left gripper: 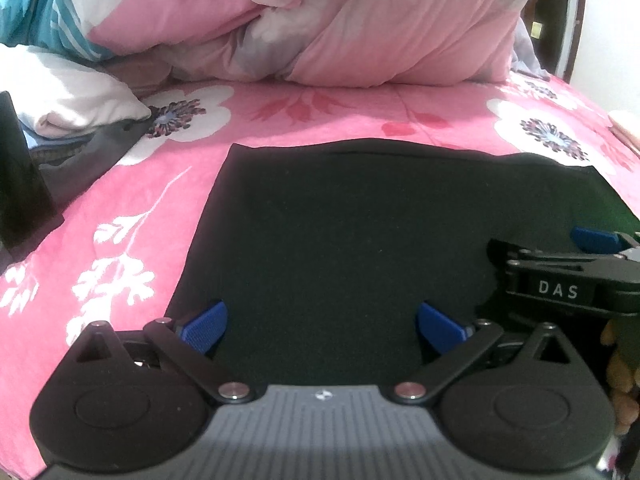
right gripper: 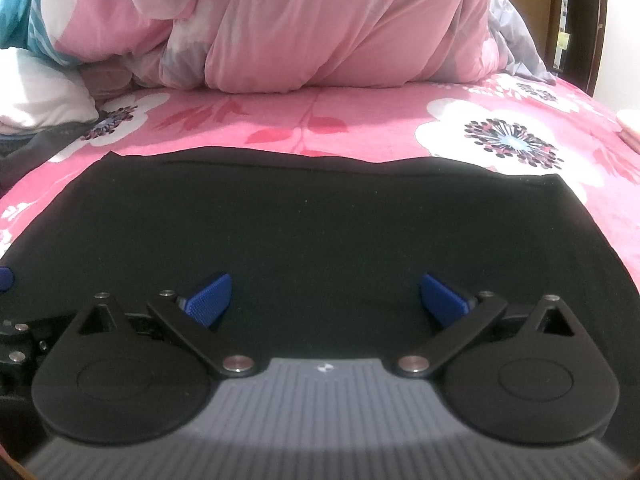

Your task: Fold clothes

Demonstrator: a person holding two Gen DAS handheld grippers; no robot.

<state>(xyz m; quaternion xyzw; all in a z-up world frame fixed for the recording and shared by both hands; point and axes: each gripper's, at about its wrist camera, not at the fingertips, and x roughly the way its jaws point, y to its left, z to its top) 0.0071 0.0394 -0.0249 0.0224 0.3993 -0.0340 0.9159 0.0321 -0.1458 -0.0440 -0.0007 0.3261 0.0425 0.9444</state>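
The left hand-held gripper (left gripper: 322, 326) hangs with jaws spread wide and empty over the near left part of the black garment (left gripper: 360, 240), a smooth, matte rectangle lying flat on the pink floral bed (left gripper: 132, 208) (probably ready for another fold). The right hand-held gripper (right gripper: 324, 300) hangs likewise, wide and empty.

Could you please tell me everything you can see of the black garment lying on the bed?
The black garment is a plain, matte, soft-looking cloth lying flat on the pink floral bedspread, already in a roughly rectangular shape. A second layer or hem line shows just inside its nearly straight far edge. Its surface is smooth, with hardly a wrinkle. The left gripper and right gripper are both open over its near part, holding nothing. Its near edge is hidden.
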